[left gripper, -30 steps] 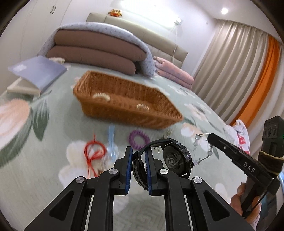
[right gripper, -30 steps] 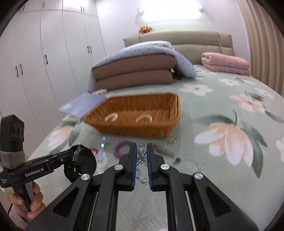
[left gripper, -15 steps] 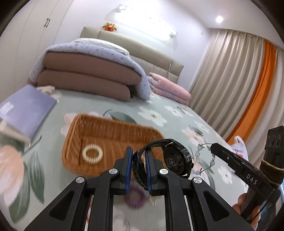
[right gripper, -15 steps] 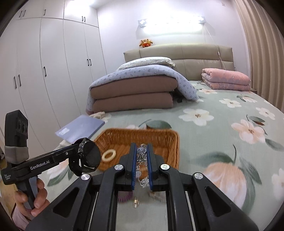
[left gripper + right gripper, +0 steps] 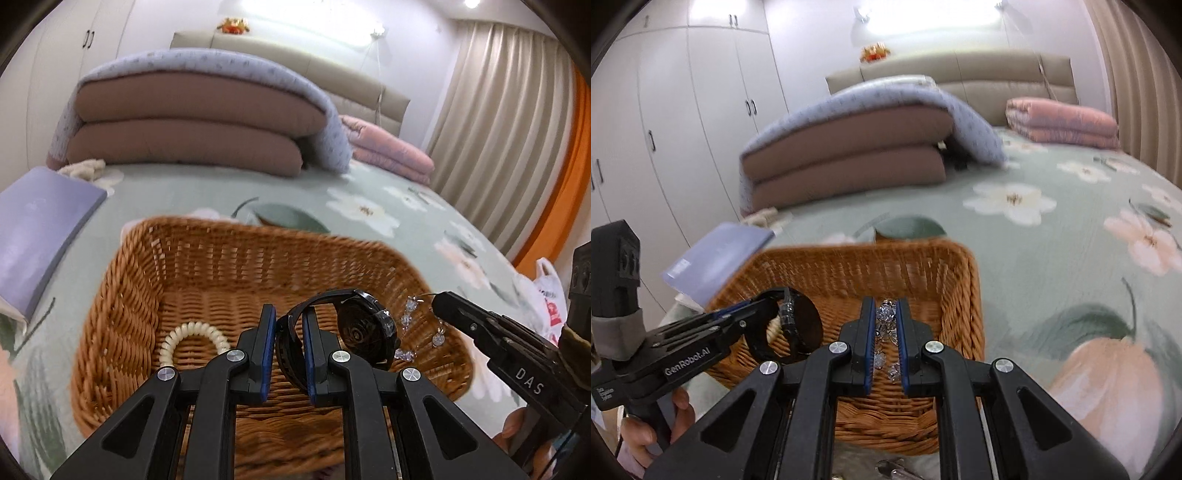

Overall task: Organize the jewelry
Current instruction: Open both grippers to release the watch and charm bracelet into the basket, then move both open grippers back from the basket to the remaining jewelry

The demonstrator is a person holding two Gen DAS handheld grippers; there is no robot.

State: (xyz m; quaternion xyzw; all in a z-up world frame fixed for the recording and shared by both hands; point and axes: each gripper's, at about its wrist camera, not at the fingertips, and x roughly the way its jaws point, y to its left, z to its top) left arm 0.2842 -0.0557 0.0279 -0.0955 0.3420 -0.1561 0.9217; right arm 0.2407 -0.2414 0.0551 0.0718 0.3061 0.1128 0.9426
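Observation:
My left gripper [image 5: 289,325] is shut on the strap of a black watch [image 5: 364,330] and holds it over the brown wicker basket [image 5: 122,295]. It also shows in the right wrist view [image 5: 764,308] with the watch [image 5: 799,325]. My right gripper [image 5: 886,317] is shut on a crystal bead bracelet [image 5: 884,323] above the basket [image 5: 964,295]; the bracelet [image 5: 410,325] hangs from its tip [image 5: 439,301] in the left wrist view. A cream spiral hair tie [image 5: 194,334] lies in the basket.
The basket sits on a green floral bedspread [image 5: 1052,240]. A lilac book [image 5: 40,229] lies left of it. Folded brown quilts [image 5: 192,129] and a pink blanket [image 5: 1063,123] lie behind. A white plastic bag [image 5: 550,291] is at the right.
Both grippers have moved forward and down with their loads, from in front of the basket to over its inside. The loose items on the bedspread have dropped out of view.

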